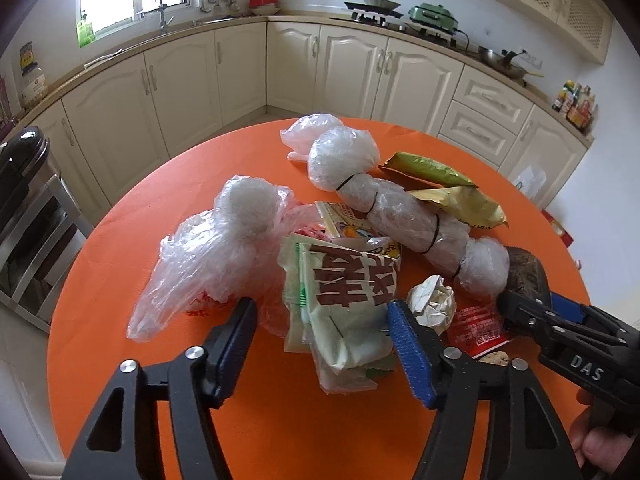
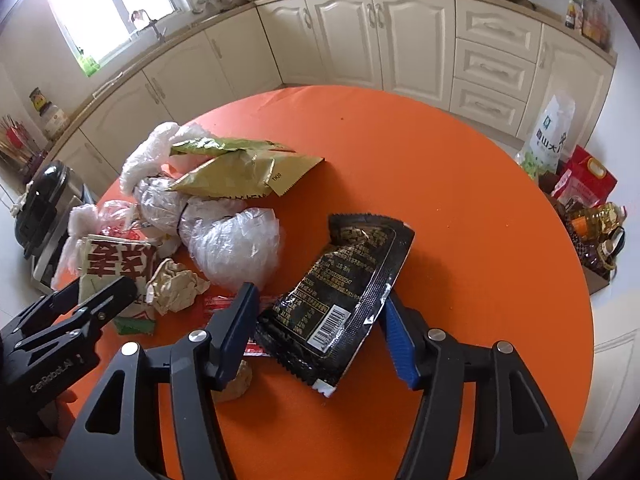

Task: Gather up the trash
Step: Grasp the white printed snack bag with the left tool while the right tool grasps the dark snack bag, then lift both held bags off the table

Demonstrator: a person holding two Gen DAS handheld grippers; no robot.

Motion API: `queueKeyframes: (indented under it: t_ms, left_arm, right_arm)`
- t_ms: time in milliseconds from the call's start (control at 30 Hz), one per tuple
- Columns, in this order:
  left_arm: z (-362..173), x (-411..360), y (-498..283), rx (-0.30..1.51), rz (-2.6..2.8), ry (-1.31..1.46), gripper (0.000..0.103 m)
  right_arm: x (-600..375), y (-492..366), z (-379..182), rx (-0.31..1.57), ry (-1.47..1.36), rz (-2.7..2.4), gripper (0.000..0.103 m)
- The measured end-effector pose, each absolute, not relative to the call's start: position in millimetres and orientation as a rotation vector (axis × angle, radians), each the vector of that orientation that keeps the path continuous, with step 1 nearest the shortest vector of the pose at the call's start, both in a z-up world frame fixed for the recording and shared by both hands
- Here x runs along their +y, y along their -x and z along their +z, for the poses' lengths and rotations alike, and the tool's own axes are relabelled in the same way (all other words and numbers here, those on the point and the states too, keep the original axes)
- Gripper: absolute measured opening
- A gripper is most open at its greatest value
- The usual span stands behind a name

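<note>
Trash lies piled on a round orange table (image 1: 132,364). My left gripper (image 1: 322,312) is open around a pale green wrapper with brown characters (image 1: 348,296), one finger on each side. The wrapper also shows in the right wrist view (image 2: 118,264). My right gripper (image 2: 318,300) is open around a black sachet with a barcode (image 2: 348,280); in the left wrist view it (image 1: 520,300) sits at the right by that dark sachet (image 1: 524,268). A crumpled paper ball (image 1: 434,300) and a red packet (image 1: 478,330) lie between the grippers.
Clear plastic bags (image 1: 224,248), a tied plastic roll (image 1: 400,212) and gold-green foil bags (image 1: 460,200) lie further back. A black-lidded bin (image 1: 24,184) stands left of the table. Kitchen cabinets (image 1: 352,64) ring the room. Groceries (image 2: 580,200) sit on the floor at right.
</note>
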State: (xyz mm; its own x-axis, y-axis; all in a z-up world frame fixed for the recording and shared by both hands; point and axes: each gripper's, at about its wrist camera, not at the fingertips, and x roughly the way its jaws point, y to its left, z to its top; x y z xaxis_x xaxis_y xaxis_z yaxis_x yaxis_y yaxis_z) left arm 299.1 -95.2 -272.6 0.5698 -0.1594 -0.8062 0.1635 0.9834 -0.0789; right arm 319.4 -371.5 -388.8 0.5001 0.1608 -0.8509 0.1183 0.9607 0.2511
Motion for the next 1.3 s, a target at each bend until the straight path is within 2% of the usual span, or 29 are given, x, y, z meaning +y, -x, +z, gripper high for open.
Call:
queueKeyframes:
  t_ms: [33,167,233,267,333,667,733,800,967,1100,1300]
  left_arm:
    - [-272,-96,-300,0.944,-0.209,0.000,0.046]
    - [-270,-93,-298,0.924,-0.216,0.007,0.037]
    - [-270,-84,-297,0.923,-0.228,0.029,0.033]
    - [-270,-81,-296,0.922,-0.234,0.034,0.031]
    - [-269,-76,-291,0.915,-0.243,0.032,0.029]
    - [-260,-52,-242,0.913,-0.277,0.020,0.024]
    - [-258,-51,-229,0.918,-0.279,0.009,0.025]
    - [-256,-51,-221,0.914,-0.277,-0.006,0.026]
    - [-257,-63,-226,0.925,-0.260,-0.025,0.035]
    - [-267,-71,-232,0.933,-0.278,-0.009,0.033]
    - [-261,-72,-224,0.910,-0.311,0.018,0.024]
  right_arm:
    - [-370,-320,-389,1.048,-0.283,0.021,0.063]
    - [-369,-316,-388,1.043,-0.270,0.041,0.047]
    - [-373,-308,-388,1.037,-0.277,0.048,0.044]
    - [-376,-305,-388,1.033,-0.279,0.047,0.038]
    - [-383,-293,-388,1.018,-0.309,0.058,0.034]
    - [-377,-251,-383,1.057,-0.285,0.090,0.034]
    - [-378,-248,-382,1.054,-0.281,0.070,0.038]
    - [-380,-250,-383,1.046,-0.283,0.036,0.047]
    - [-374,-265,-388,1.039,-0.213,0.000,0.054]
    - [-373,-259,-389,1.022,-0.146,-0.019,0.040]
    - [-390,-241,-387,0.997,-0.249,0.004,0.036]
